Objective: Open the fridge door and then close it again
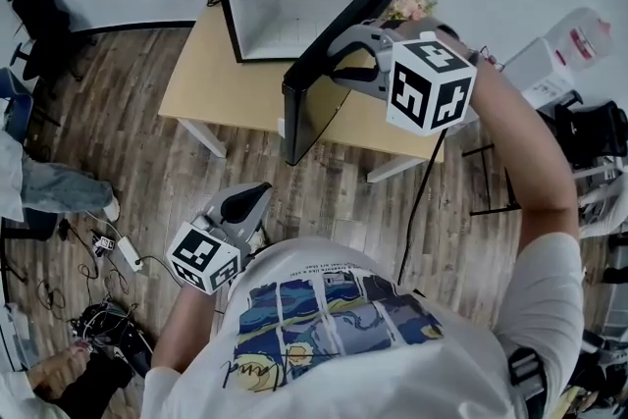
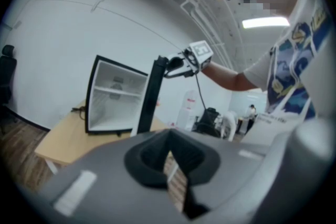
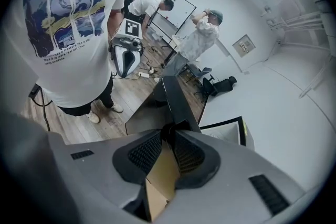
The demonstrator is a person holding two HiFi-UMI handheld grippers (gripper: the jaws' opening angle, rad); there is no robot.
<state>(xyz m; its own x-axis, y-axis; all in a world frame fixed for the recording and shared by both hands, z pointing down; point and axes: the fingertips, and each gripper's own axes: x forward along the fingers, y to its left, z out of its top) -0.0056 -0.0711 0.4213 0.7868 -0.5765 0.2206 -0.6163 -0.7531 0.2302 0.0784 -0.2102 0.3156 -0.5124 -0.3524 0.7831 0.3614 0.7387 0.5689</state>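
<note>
A small black fridge (image 1: 294, 5) with a white inside stands on a wooden table (image 1: 196, 83). Its door (image 1: 319, 108) is swung wide open toward me. My right gripper (image 1: 339, 64) is at the door's top edge, the jaws closed across the edge; in the right gripper view the door (image 3: 176, 99) runs out from between the pads of that gripper (image 3: 167, 131). My left gripper (image 1: 257, 191) hangs low by my chest, away from the fridge, jaws together and empty. From the left gripper view (image 2: 169, 136) I see the fridge (image 2: 113, 99), the door (image 2: 152, 97) and the right gripper (image 2: 173, 65).
Flowers (image 1: 410, 10) lie on the table behind the door. Cables and a power strip (image 1: 123, 255) litter the wooden floor at left, near a black chair (image 1: 34, 0). White equipment (image 1: 559, 54) stands at right. Other people (image 3: 202, 39) stand further back.
</note>
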